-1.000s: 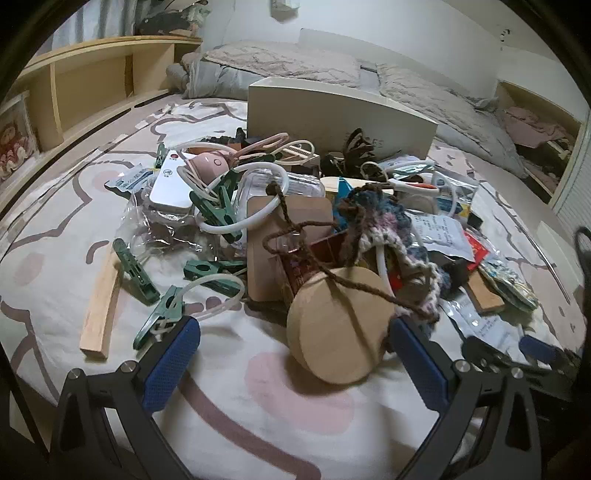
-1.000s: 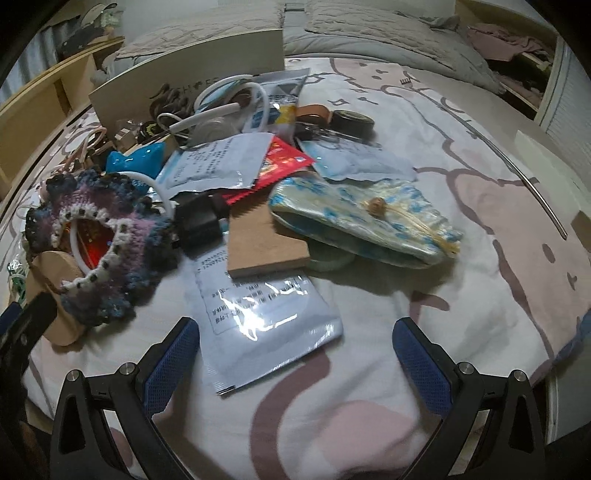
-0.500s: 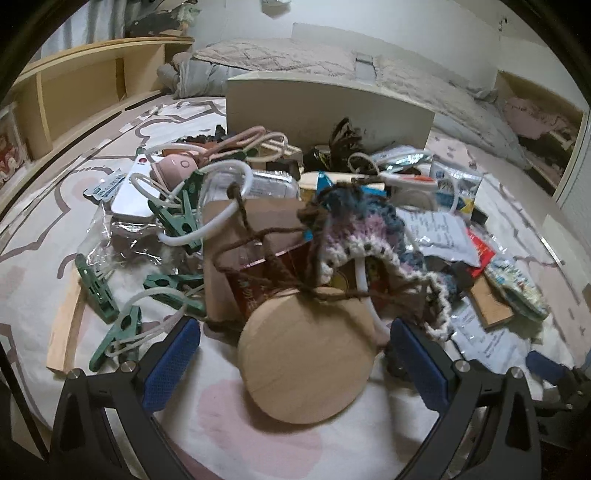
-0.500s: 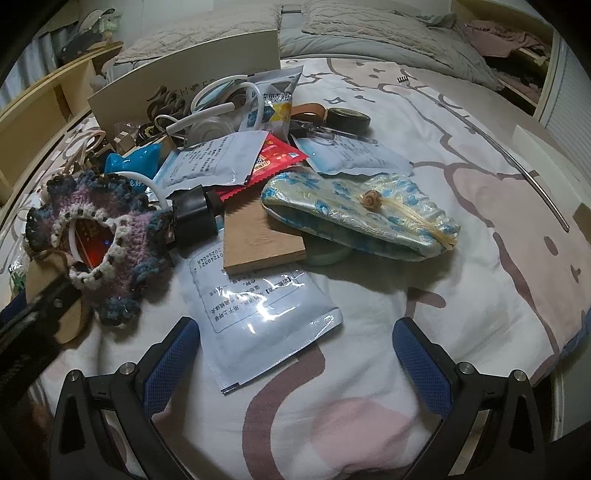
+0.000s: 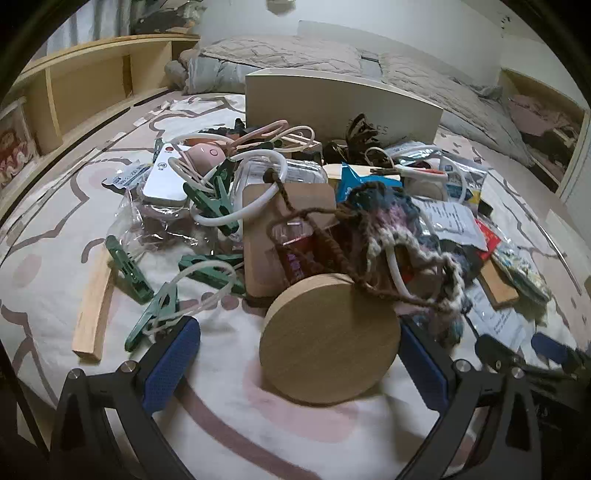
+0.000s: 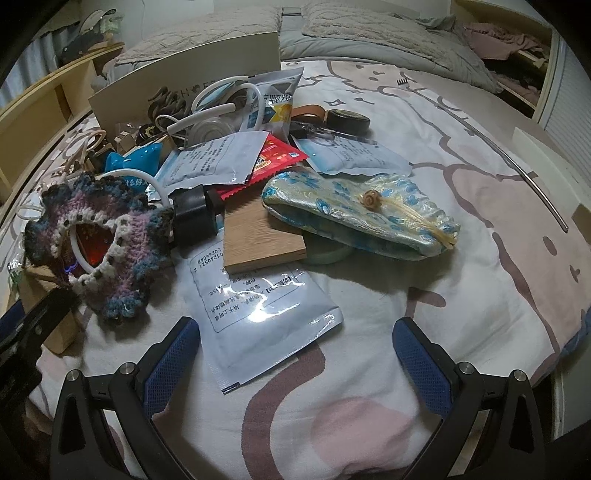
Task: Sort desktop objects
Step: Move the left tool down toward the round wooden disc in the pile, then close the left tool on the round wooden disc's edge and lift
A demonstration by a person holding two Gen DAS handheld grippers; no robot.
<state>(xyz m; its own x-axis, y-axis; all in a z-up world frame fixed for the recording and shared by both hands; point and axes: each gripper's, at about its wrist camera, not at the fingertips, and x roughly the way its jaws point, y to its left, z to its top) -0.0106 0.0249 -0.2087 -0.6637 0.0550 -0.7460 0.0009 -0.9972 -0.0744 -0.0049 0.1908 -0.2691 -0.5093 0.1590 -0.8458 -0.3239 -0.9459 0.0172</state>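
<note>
A heap of small objects lies on a bed sheet. My left gripper (image 5: pixel 299 358) is open, its blue pads on either side of a round wooden disc (image 5: pixel 330 338), not touching it. A crocheted pouch (image 5: pixel 399 229) with a brown cord lies behind the disc. Green clothes pegs (image 5: pixel 151 314) and a wooden stick (image 5: pixel 92 306) lie to the left. My right gripper (image 6: pixel 295 354) is open and empty over a white foil sachet (image 6: pixel 258 314). A wooden block (image 6: pixel 258 236), a blue-gold brocade pouch (image 6: pixel 362 214) and the crocheted pouch (image 6: pixel 103 236) lie beyond it.
A cream box (image 5: pixel 340 99) stands behind the heap; it also shows in the right wrist view (image 6: pixel 184 85). Wooden shelves (image 5: pixel 74 88) run along the left. Pillows and a quilt (image 6: pixel 369 26) lie at the back. The other gripper (image 6: pixel 22 332) shows at the left edge.
The left gripper has closed in on the wooden disc, which now sits between its pads. The right gripper has edged forward over the sachet. Both stay open.
</note>
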